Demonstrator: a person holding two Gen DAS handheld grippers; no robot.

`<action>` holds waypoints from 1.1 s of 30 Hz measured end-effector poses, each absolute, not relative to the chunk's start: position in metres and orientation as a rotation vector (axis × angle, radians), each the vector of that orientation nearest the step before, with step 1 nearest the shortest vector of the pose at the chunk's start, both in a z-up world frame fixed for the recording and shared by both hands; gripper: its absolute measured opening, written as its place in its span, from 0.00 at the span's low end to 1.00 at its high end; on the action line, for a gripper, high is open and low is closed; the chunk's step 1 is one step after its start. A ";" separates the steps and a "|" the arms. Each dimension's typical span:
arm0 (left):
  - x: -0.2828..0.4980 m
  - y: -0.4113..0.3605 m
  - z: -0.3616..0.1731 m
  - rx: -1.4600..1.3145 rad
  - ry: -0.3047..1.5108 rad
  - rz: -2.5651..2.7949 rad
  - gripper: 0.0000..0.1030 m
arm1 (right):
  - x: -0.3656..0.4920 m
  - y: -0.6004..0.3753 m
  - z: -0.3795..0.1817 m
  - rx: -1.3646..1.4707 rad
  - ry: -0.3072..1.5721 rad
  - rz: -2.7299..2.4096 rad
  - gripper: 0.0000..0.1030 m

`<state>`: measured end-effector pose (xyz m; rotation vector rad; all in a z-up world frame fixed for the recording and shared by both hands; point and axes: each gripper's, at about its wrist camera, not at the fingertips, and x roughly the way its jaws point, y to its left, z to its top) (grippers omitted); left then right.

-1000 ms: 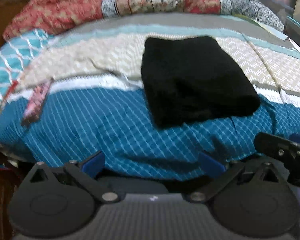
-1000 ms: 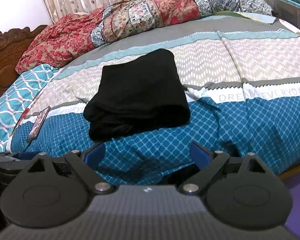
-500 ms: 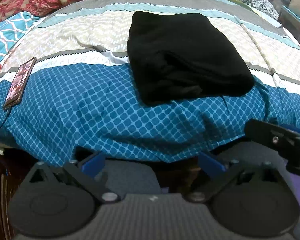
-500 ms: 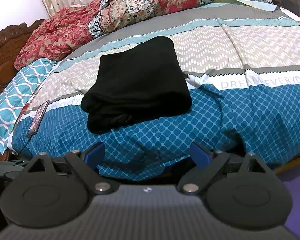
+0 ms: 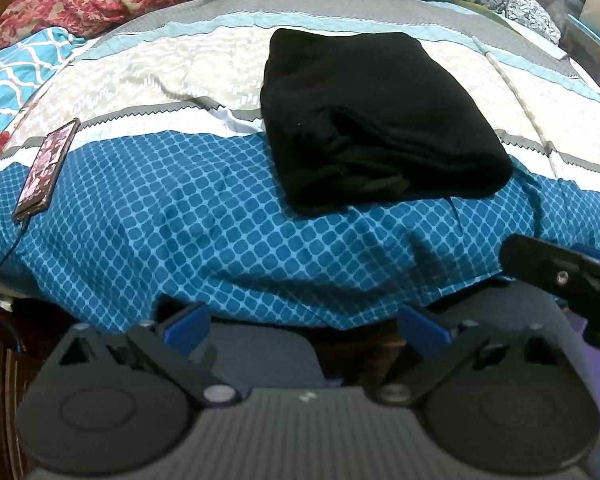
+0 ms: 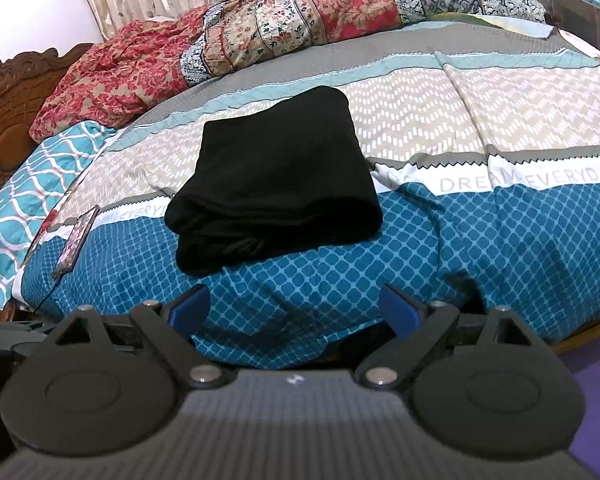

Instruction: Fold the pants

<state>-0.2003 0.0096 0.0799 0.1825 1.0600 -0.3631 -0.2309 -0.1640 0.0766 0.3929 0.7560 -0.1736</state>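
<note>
The black pants (image 5: 376, 120) lie folded into a thick rectangle on the patterned bedspread (image 5: 188, 216), straddling its blue and beige bands. They also show in the right wrist view (image 6: 276, 184). My left gripper (image 5: 304, 328) is open and empty, held back off the near edge of the bed. My right gripper (image 6: 296, 306) is open and empty too, also back from the bed edge. Part of the right gripper (image 5: 568, 280) shows at the right of the left wrist view.
A phone (image 5: 46, 168) with a cable lies on the bedspread at the left, also in the right wrist view (image 6: 76, 240). A floral quilt (image 6: 220, 40) is heaped at the far side. A carved wooden headboard (image 6: 8, 120) stands at the left.
Both grippers stayed open and away from the pants. The left wrist view tilted down and then back up a little; the right gripper drifted slightly.
</note>
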 end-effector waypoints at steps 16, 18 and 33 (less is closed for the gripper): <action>-0.197 0.019 0.083 0.177 1.023 -0.282 1.00 | -0.231 -0.160 0.081 0.365 0.734 -0.173 0.90; -0.196 0.019 0.083 0.180 1.015 -0.274 1.00 | -0.230 -0.159 0.081 0.362 0.734 -0.172 0.90; -0.194 0.022 0.084 0.186 1.001 -0.245 1.00 | -0.229 -0.153 0.084 0.331 0.717 -0.172 0.90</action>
